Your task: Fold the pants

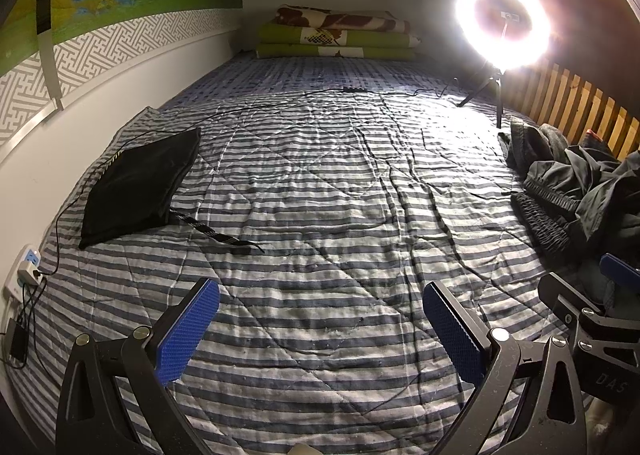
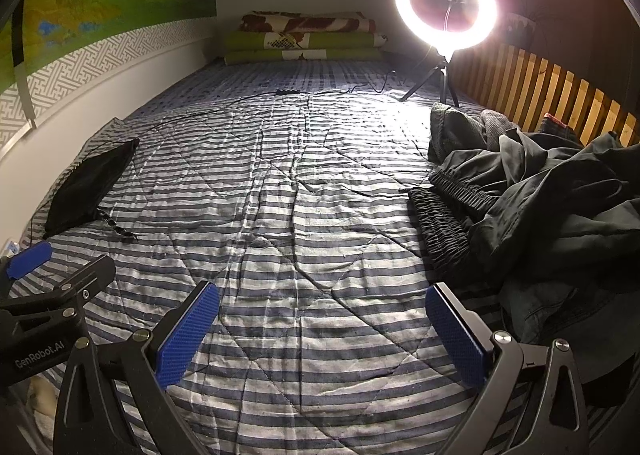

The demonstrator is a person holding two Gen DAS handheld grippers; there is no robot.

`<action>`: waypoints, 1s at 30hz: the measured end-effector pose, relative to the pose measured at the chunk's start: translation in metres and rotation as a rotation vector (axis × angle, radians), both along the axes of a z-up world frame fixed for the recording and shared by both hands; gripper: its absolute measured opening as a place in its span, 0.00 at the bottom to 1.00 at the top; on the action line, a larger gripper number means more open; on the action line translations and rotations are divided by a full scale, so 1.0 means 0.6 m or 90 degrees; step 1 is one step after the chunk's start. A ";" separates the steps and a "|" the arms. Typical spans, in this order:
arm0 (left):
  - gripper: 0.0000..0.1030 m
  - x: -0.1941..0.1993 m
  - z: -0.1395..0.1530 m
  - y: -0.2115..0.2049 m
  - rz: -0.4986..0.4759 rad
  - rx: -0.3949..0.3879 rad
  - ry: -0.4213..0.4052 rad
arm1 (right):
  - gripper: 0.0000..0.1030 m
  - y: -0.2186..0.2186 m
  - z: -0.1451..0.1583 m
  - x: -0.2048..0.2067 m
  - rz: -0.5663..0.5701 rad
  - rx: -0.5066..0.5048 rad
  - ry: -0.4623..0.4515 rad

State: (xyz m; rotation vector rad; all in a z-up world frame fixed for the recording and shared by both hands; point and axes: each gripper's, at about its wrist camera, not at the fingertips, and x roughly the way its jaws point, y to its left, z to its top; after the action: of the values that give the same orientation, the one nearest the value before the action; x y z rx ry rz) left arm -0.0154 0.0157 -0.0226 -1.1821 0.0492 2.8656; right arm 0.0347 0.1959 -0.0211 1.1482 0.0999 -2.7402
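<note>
A heap of dark crumpled pants with ribbed elastic waistbands lies at the right side of the striped bed, seen also in the left wrist view as the same pants heap. One folded black garment rests flat at the left near the wall, with a patterned drawstring trailing from it; it shows in the right wrist view too as the folded black garment. My left gripper hovers open over bare quilt. My right gripper is open too, just left of the heap, holding nothing.
A lit ring light on a tripod stands at the far right, its cable running across the striped quilt to a power strip by the wall. Folded blankets are stacked at the head. A wooden slat rail borders the right.
</note>
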 end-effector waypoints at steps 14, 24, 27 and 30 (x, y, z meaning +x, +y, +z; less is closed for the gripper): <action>1.00 -0.040 -0.012 -0.015 0.008 -0.001 -0.007 | 0.99 -0.002 -0.001 -0.049 -0.014 0.013 -0.004; 1.00 -0.086 -0.066 -0.040 0.024 0.003 -0.058 | 0.99 0.008 -0.016 -0.180 -0.024 0.093 -0.006; 1.00 -0.087 -0.073 -0.037 0.017 0.001 -0.060 | 0.99 0.041 -0.012 -0.234 -0.054 0.077 -0.025; 1.00 -0.090 -0.079 -0.036 0.015 0.005 -0.064 | 0.98 0.075 -0.004 -0.290 -0.080 0.078 -0.036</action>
State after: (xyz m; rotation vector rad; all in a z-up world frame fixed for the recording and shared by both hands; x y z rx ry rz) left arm -0.0692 -0.0058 -0.0700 -1.3316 0.0214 2.8195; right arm -0.1393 0.2411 -0.0232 1.3047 0.1979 -2.8425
